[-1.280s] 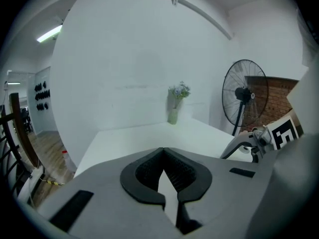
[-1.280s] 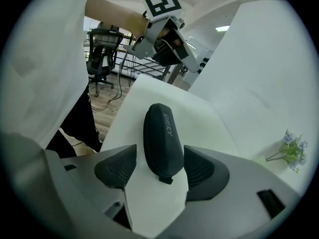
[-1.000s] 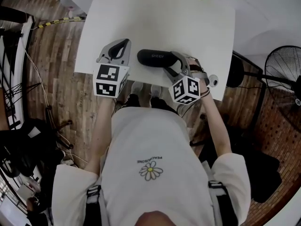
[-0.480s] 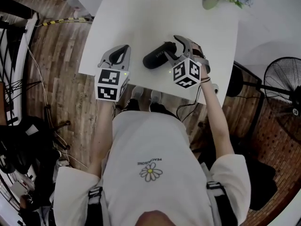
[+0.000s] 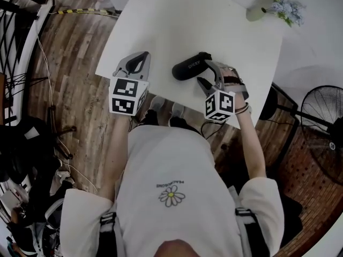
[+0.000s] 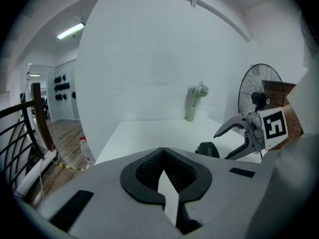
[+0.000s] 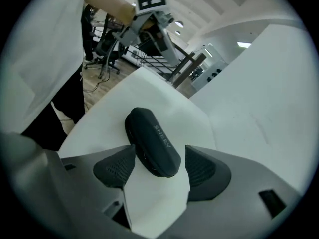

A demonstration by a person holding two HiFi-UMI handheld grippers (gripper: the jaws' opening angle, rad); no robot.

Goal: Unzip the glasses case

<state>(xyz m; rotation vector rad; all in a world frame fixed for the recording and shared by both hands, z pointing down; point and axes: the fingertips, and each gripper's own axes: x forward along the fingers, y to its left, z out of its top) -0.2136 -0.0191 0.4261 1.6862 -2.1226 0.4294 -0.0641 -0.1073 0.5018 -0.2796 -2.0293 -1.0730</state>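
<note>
A black zipped glasses case [image 5: 188, 67] lies slantwise on the white table [image 5: 177, 20] near its front edge. My right gripper [image 5: 202, 72] stands open around the case's near end. In the right gripper view the case [image 7: 152, 141] runs away from me between the two pads; the left pad [image 7: 117, 166] is close against its side and the right pad [image 7: 200, 169] stands apart. My left gripper [image 5: 142, 58] is shut and empty over the table's front left corner, well left of the case. The left gripper view shows the closed jaws [image 6: 163, 171], the case [image 6: 209, 150] and the right gripper [image 6: 244, 133].
A small vase of flowers [image 5: 268, 7] stands at the table's far right corner, also visible as the vase [image 6: 194, 103] in the left gripper view. A standing fan [image 5: 321, 122] is on the floor to the right. Railings and cables lie at the left.
The case has turned from lying across the table to slanting, its far end swung away from me. The right gripper has rolled and shifted right. The left gripper moved only a little.
</note>
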